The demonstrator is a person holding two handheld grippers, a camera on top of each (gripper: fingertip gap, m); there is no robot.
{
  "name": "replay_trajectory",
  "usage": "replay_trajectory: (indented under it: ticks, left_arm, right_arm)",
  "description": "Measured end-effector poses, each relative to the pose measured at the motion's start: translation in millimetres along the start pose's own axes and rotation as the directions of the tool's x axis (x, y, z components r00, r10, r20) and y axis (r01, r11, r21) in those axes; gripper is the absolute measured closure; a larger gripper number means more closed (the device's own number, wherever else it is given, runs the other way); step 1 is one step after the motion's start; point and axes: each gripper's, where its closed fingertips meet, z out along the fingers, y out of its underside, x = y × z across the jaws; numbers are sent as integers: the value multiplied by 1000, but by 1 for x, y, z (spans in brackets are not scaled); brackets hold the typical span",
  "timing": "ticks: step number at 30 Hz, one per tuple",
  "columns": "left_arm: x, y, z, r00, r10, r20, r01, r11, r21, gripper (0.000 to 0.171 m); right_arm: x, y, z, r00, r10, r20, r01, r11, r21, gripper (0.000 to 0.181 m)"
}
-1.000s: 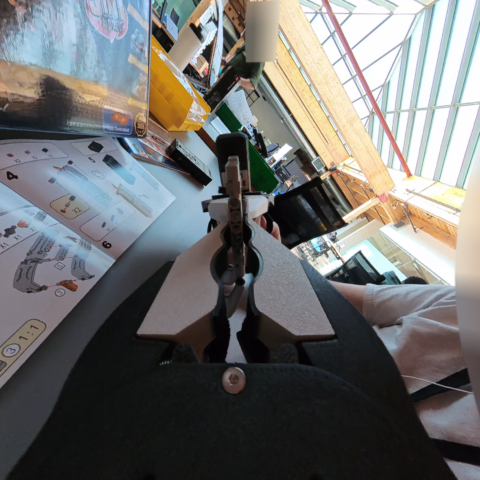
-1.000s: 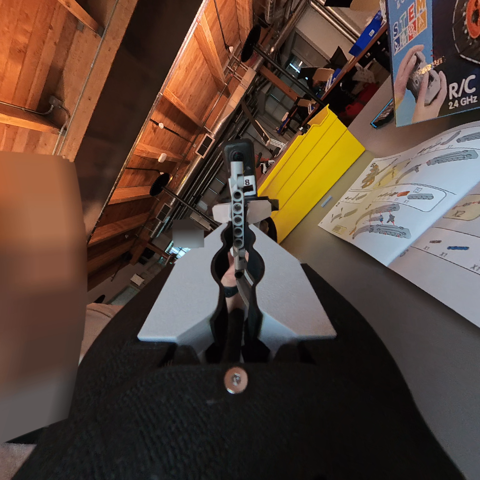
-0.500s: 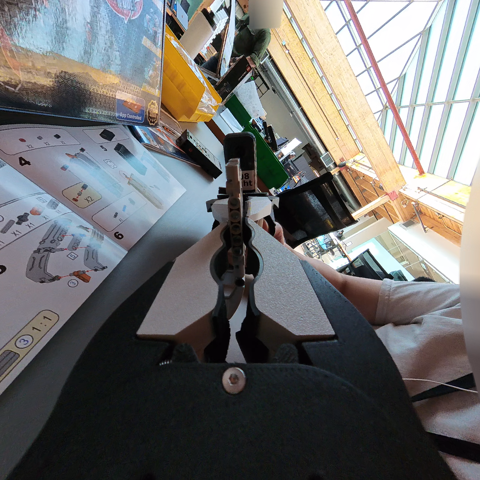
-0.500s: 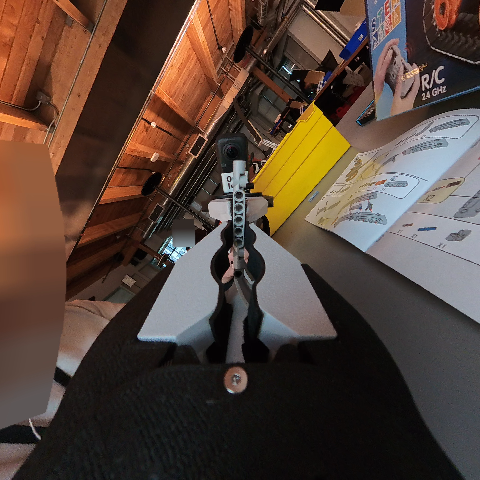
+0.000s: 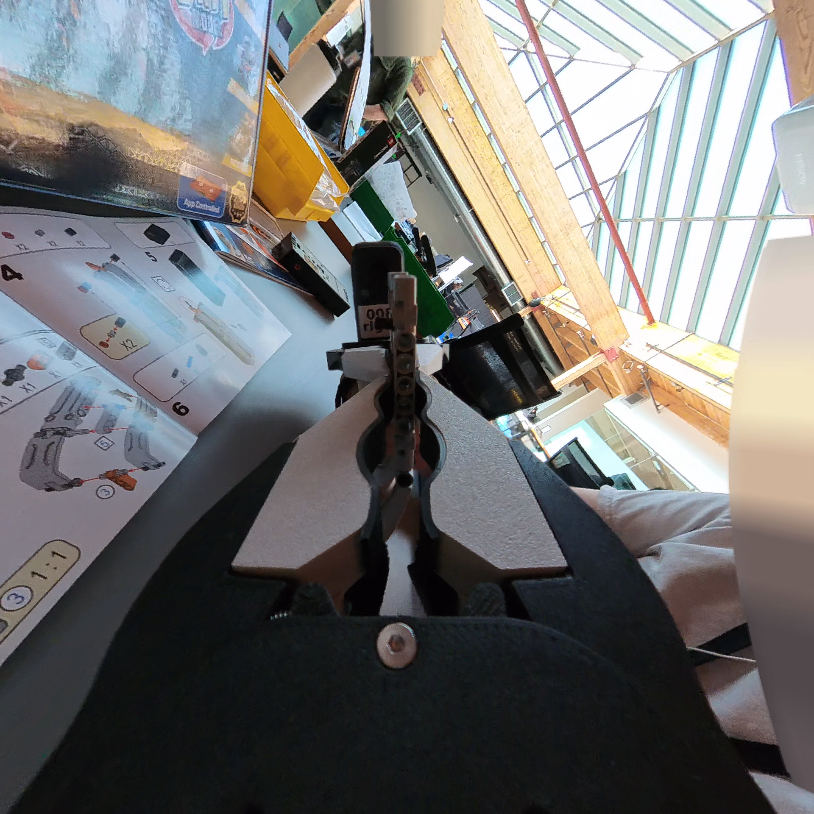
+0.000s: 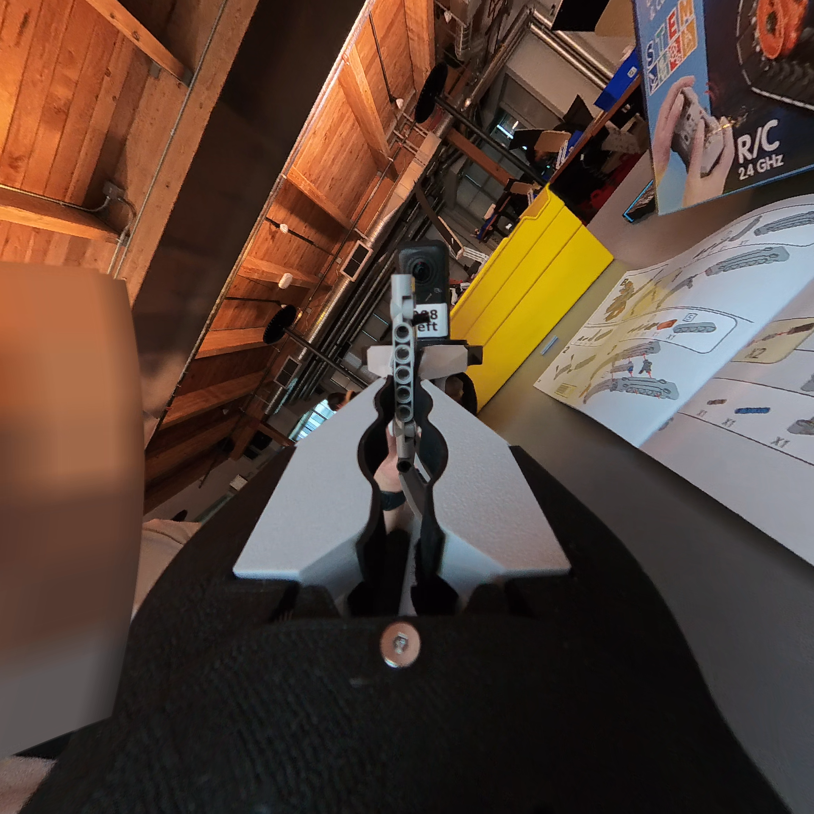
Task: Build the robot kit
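Observation:
My two grippers face each other above the table, both shut on one grey building-toy beam with a row of holes. In the left wrist view my left gripper [image 5: 401,390] pinches the beam [image 5: 405,352]. The beam's far end sticks up past the right gripper's white fingers [image 5: 352,362] and in front of its black camera [image 5: 374,282]. In the right wrist view my right gripper [image 6: 403,392] pinches the same beam [image 6: 403,352], with the left gripper's fingers [image 6: 445,357] and camera [image 6: 423,266] right behind it. A lighter grey piece [image 6: 401,288] tops the beam, and a black pin [image 6: 403,464] sits at its near end.
An open instruction booklet [image 5: 110,374] [image 6: 713,374] lies on the grey table [image 5: 273,409]. A large printed toy box [image 5: 132,101] [image 6: 727,97] stands behind it. There are also yellow bins [image 5: 290,167] [image 6: 528,299], a small black box [image 5: 312,282] and a person's sleeve [image 5: 660,542]. My left and right fingertips are right by each other.
Both grippers stay shut on the beam. The pair has swung a little over the table, so the booklet, box and ceiling have shifted in both views.

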Motion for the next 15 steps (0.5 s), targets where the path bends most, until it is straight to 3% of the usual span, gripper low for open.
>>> replay_trajectory:
  ticks: [5,9,12,15]
  left_arm:
    - [5,-8,-3,1000,1,-23,0,999,40,161]
    - [1,-5,-2,1000,8,2,-8,1000,28,167]
    - [8,-5,0,997,-44,-64,46,998,36,167]
    - [7,-4,1,998,-38,-55,40,999,36,167]
  right_arm:
    - [-2,-1,-2,1000,13,13,-13,1000,12,176]
    - [-5,-2,0,1000,-6,17,6,1000,16,176]
    - [-4,-3,-1,998,-59,-8,59,998,17,176]
    - [-5,-1,0,999,-48,4,48,999,4,176]
